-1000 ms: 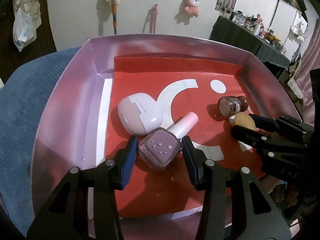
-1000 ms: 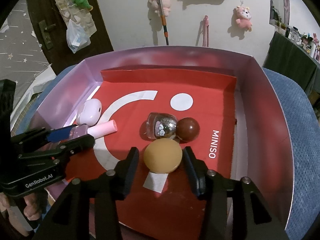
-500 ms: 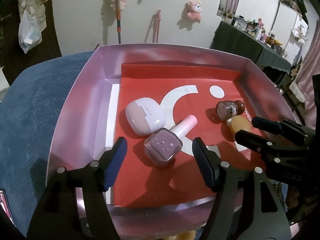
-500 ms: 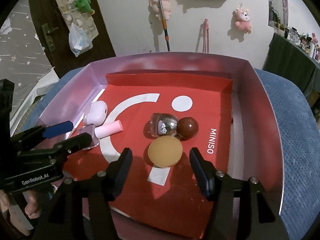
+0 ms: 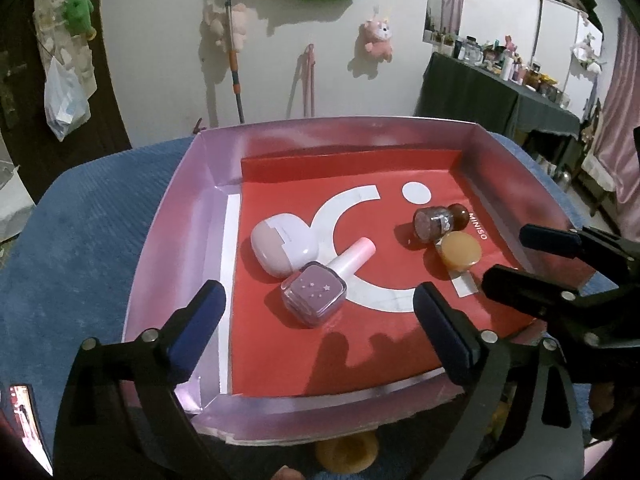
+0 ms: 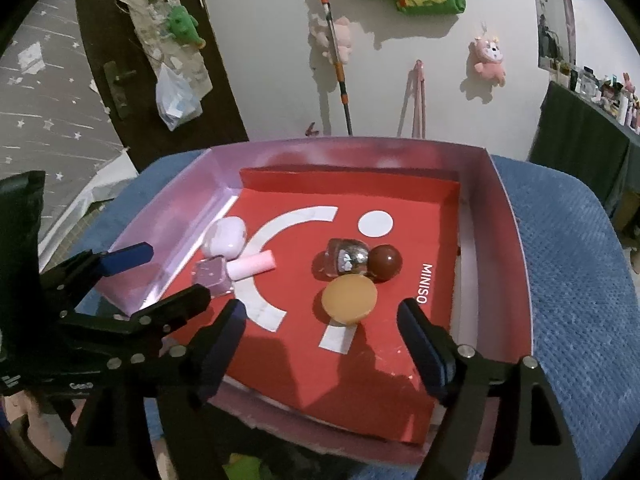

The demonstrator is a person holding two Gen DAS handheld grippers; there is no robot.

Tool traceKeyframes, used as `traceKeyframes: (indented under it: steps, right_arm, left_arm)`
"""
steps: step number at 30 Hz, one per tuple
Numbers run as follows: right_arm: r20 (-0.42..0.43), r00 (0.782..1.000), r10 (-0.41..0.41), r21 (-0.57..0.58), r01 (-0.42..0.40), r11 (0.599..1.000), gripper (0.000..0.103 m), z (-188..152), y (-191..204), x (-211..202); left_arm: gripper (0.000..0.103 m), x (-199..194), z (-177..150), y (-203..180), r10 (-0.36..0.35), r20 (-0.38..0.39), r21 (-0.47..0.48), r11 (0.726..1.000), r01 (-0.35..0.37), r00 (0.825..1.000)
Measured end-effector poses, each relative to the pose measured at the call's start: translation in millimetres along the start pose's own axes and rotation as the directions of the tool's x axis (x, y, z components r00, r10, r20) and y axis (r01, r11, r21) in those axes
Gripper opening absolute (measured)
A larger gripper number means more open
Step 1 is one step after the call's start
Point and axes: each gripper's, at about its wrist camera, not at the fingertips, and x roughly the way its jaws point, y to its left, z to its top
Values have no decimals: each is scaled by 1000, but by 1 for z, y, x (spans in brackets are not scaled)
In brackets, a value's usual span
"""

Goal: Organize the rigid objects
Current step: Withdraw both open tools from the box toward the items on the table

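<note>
Looking down the left wrist view, the left tool (image 5: 320,312) has just been spreading and stands apart, nothing clamped; the nail polish bottle (image 5: 316,294) lies free between its fingers, touching the earbud case (image 5: 282,248) at ten o'clock inside the pink box (image 5: 168,248). A careless retreat could clip it. From the right wrist view, the right tool (image 6: 320,332), likewise just opened, brackets the amber disc (image 6: 349,298), which rests against the round-capped glass bottle (image 6: 347,262) at twelve o'clock; a nudge could roll that.

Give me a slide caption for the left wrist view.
Open left gripper above the purple nail polish bottle in the pink box.
</note>
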Motion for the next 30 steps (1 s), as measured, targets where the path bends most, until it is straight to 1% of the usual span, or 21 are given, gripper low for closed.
traceKeyframes:
  steps: [2,3,4,6,13,18,25,30]
  right_arm:
    - [12,1000,15,3,-15,1000,85,-2,1,-6]
    - [16,1000,19,2,-19,1000,88,-2,2,-9]
    - [24,1000,18,-1,-18,1000,95,-3,3,-12]
    - [44,999,19,-5,-19,1000,99,-5,5,-18]
    - [85,996,40,-1,-40,999,103,-8,7,-35]
    - [104,993,61,-7,-60,998,103,-14,11,-44]
    - [140,988,68,-13,-67,998,103,-22,18,-61]
    - [151,985,81,0,-82,997,103,-29,22,-70]
  left_arm:
    - [97,-3,-1,1,1,5,-3,1000,-1,1000]
    - [99,-4,-2,0,-2,7,-6,1000,2,1000]
    - [101,-6,-2,1,-6,10,-11,1000,6,1000]
    - [103,-9,-4,1,-14,18,-19,1000,14,1000]
    - [103,-18,-9,-3,-2,41,-15,1000,3,999]
    - [103,-28,-12,-4,0,53,-20,1000,1,999]
    - [103,-43,-20,-3,-6,72,-36,999,9,997]
    - [103,-51,-28,-7,10,79,-26,1000,-8,997]
